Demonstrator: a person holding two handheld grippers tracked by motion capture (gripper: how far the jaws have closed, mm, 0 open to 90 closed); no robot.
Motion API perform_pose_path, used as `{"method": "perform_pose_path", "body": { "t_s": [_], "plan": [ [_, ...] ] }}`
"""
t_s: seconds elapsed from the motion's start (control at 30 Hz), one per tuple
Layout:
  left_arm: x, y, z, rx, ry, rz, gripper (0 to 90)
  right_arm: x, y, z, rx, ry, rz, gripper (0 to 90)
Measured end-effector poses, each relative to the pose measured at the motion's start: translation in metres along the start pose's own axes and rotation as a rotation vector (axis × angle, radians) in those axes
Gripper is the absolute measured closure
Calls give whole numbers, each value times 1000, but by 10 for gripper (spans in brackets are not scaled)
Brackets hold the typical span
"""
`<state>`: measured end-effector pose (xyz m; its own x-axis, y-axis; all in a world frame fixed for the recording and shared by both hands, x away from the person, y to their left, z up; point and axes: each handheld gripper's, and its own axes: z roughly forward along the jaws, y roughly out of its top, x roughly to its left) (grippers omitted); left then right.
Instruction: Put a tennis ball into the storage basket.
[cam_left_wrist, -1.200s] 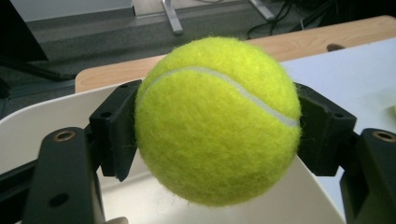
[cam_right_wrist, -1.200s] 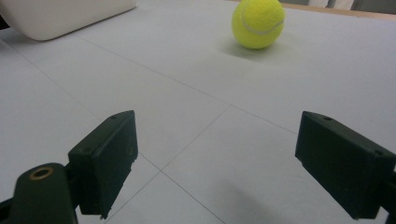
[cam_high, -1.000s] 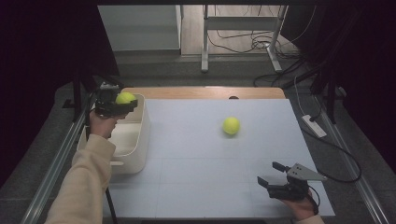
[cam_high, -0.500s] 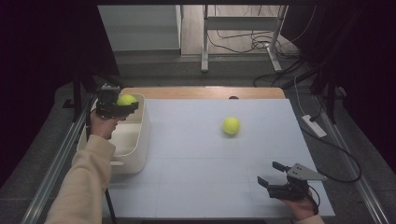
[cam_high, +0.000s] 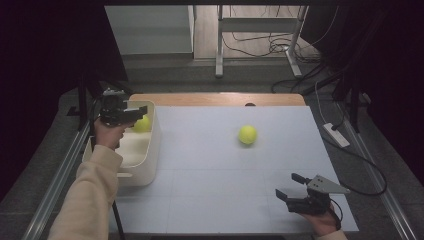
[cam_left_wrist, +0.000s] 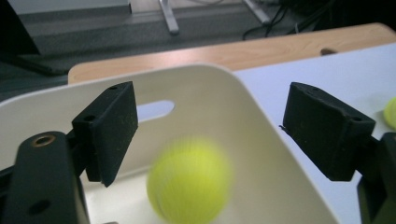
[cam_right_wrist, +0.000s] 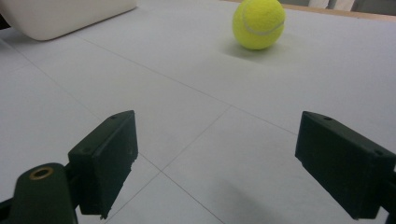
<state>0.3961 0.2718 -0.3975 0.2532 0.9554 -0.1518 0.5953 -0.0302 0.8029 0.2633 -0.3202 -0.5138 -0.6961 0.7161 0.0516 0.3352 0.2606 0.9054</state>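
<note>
Dark surroundings framed our pale desk (cam_high: 210, 200). We had just been opening the left claw (cam_left_wrist: 210, 126); it stood wide over the white bin (cam_high: 150, 150), the blurred ball (cam_left_wrist: 189, 179) dropping free between its jaws. Our right claw (cam_high: 295, 190) stood wide and empty, nearer the second ball (cam_high: 247, 134), which lay ahead and leftward.

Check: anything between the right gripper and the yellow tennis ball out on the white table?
Nothing. In the right gripper view, bare white table runs from the open right gripper to the yellow tennis ball.
</note>
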Motion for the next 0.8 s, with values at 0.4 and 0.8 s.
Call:
{"method": "perform_pose_path", "body": {
  "t_s": [0.4, 0.8],
  "plan": [
    [-5, 0, -13, -59, -86, -5, 147, 0, 0, -1, 0, -1, -5, 131],
    [-30, 1, -29, -135, -192, 71, 145, 1, 0, -2, -5, -5, -4, 131]
  ]
}}
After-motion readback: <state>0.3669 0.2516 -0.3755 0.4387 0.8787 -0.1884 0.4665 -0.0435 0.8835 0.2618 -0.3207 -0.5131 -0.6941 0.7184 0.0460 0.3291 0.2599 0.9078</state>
